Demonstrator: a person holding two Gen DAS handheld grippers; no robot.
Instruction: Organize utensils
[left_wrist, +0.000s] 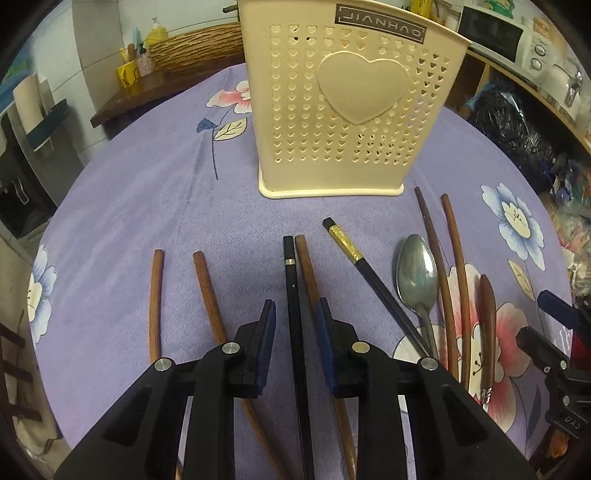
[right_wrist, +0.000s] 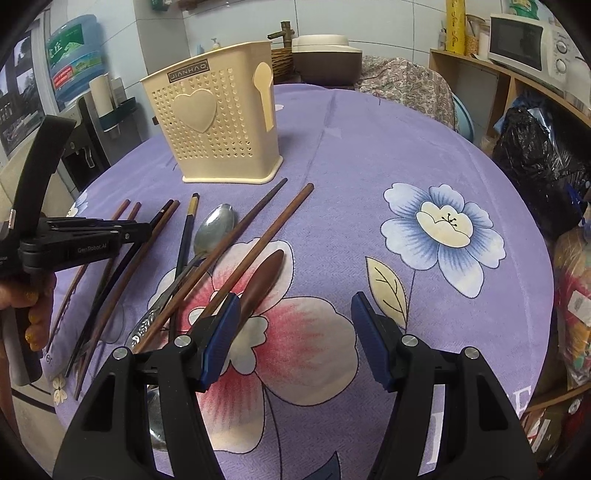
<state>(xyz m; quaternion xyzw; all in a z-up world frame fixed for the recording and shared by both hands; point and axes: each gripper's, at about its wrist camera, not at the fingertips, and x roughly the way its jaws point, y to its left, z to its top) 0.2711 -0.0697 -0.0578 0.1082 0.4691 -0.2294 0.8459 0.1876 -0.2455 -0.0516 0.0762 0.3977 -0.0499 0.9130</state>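
Observation:
A cream perforated utensil holder (left_wrist: 332, 110) (right_wrist: 221, 129) stands upright on the purple flowered cloth (right_wrist: 369, 147). In front of it lie several brown chopsticks (left_wrist: 157, 295), two black chopsticks, a metal spoon (left_wrist: 417, 273) (right_wrist: 218, 225) and a wooden spoon (left_wrist: 487, 306) (right_wrist: 264, 273). My left gripper (left_wrist: 296, 310) straddles one black chopstick (left_wrist: 291, 288), with a small gap on each side, so the pads do not press it. A brown chopstick (left_wrist: 306, 258) runs under its right finger. My right gripper (right_wrist: 291, 306) is open above a pink flower, with the wooden spoon just outside its left finger.
A person's hand (right_wrist: 33, 314) holds the left gripper's handle. Off the table to the right are a black plastic bag (right_wrist: 535, 158) and a shelf with a microwave (right_wrist: 524, 44). A water bottle (right_wrist: 74, 59) and a woven basket (left_wrist: 199, 48) stand at the back.

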